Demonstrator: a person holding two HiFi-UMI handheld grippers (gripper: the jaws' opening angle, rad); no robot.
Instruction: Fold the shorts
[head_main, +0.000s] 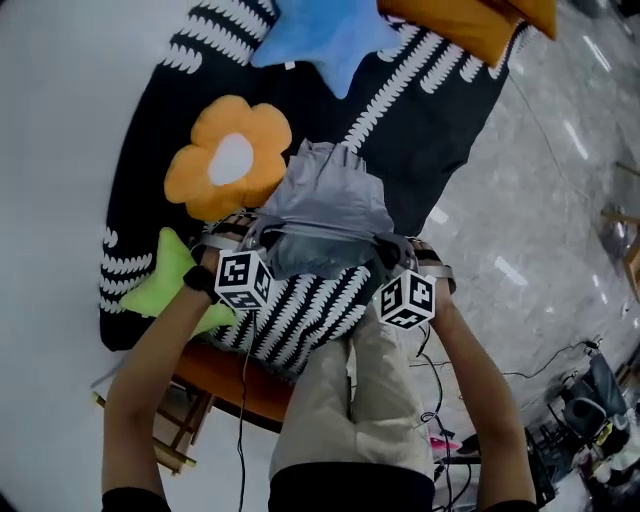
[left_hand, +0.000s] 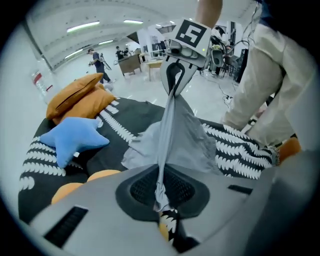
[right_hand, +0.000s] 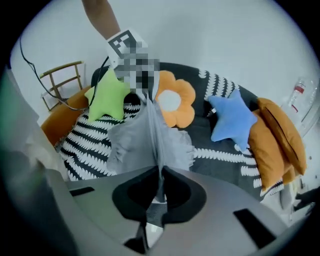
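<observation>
The grey shorts (head_main: 328, 200) hang lifted above a black blanket with white leaf stripes (head_main: 420, 110). Both grippers pinch one stretched edge of them, and the rest drapes down to the blanket. My left gripper (head_main: 262, 242) is shut on that edge's left end, and the fabric shows bunched between its jaws (left_hand: 161, 196). My right gripper (head_main: 389, 250) is shut on the right end, with cloth squeezed in its jaws (right_hand: 159, 194). In the left gripper view the shorts (left_hand: 175, 137) run taut up to the right gripper (left_hand: 176, 82). In the right gripper view they (right_hand: 145, 140) run to the left gripper.
On the blanket lie an orange flower cushion (head_main: 228, 155), a blue star cushion (head_main: 322, 35), a green star cushion (head_main: 168, 278) and an orange pillow (head_main: 470, 22). A wooden rack (head_main: 170, 440) stands at the lower left. Cables (head_main: 440, 420) trail on the shiny floor to the right.
</observation>
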